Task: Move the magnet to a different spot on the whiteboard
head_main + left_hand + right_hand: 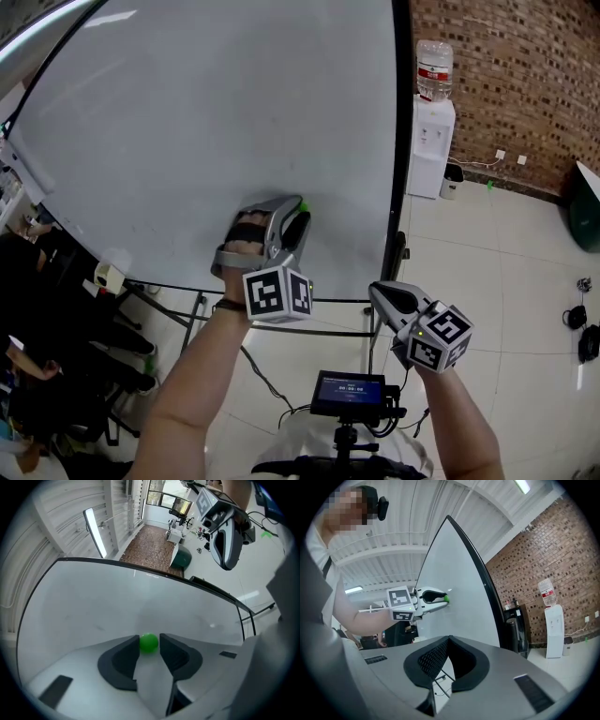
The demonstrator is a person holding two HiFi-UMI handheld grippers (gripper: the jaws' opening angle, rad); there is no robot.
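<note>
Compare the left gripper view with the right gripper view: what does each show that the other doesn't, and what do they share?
Only the left gripper view: the left gripper's jaws standing apart with the magnet between their tips, and the right gripper seen from outside. Only the right gripper view: the right gripper's own jaws together with nothing between them, and the left gripper side-on, its tip at the board. Both: the whiteboard and the green magnet.

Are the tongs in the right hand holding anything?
No, the right tongs are closed tip to tip with nothing between them.
</note>
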